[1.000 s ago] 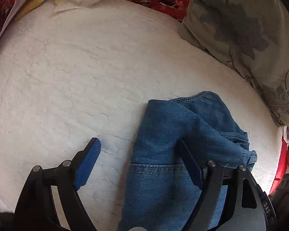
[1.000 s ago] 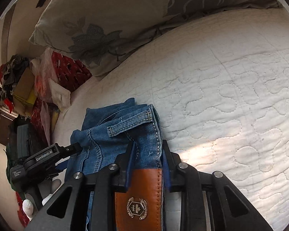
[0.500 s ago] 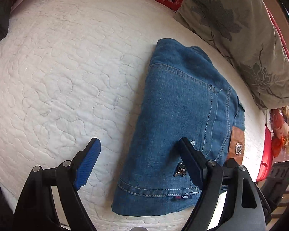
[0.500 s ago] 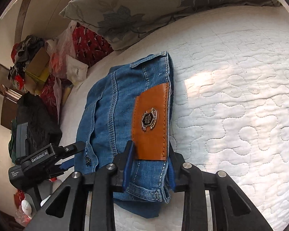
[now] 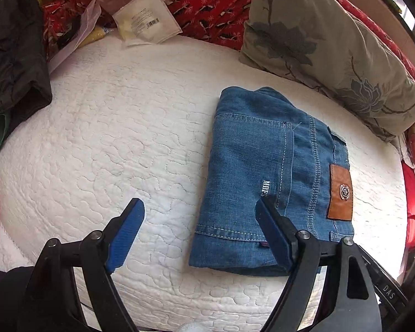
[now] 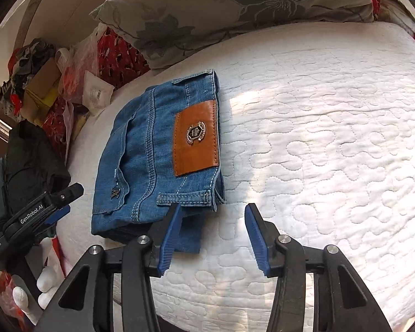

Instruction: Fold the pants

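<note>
Right wrist: right tool (image 6: 211, 207) opening, empty, beside folded pants (image 6: 152, 155).

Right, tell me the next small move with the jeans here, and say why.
Probably lift both tools clear and stop. The jeans already lie as a compact folded rectangle on the white quilt, leather patch on top. The right tool is opening with nothing between its pads, and the left tool stands wide open, holding nothing.

Two wrist fisheyes angled steeply down at one bed.
Each looks close along its own blue-padded tongs; both share the folded blue denim pants (image 5: 265, 177) (image 6: 152, 149), the white quilted bed cover (image 5: 110, 138) (image 6: 332, 138) and the grey floral pillow (image 5: 318, 41) (image 6: 235, 8).
</note>
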Action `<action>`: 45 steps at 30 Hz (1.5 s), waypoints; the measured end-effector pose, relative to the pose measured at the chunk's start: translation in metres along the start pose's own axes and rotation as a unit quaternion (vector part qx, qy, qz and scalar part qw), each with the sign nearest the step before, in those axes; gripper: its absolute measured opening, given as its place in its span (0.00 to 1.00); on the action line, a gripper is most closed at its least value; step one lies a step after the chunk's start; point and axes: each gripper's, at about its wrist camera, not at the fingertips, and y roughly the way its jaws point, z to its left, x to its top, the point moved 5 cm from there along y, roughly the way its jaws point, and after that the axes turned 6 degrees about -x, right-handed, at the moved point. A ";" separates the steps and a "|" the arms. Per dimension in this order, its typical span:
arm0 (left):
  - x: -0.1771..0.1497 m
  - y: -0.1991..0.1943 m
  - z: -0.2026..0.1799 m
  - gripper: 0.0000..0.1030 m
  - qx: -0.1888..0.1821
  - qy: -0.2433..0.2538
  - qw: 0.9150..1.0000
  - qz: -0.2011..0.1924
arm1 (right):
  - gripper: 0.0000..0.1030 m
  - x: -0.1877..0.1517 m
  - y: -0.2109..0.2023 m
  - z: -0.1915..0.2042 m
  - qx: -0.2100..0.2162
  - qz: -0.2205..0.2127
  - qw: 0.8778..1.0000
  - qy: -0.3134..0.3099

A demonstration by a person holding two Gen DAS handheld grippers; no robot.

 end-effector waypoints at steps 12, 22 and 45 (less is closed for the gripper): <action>-0.049 -0.038 -0.026 0.81 0.002 0.032 0.999 -0.031 | 0.86 -0.059 -0.068 0.005 -0.098 -0.074 0.989 -0.082; -0.089 -0.072 -0.041 0.81 0.029 0.084 0.995 -0.054 | 0.86 -0.094 -0.103 -0.008 -0.101 -0.108 0.985 -0.094; -0.100 -0.096 -0.055 0.82 -0.005 0.086 0.993 -0.078 | 0.98 -0.063 -0.140 0.000 -0.118 -0.169 0.972 -0.110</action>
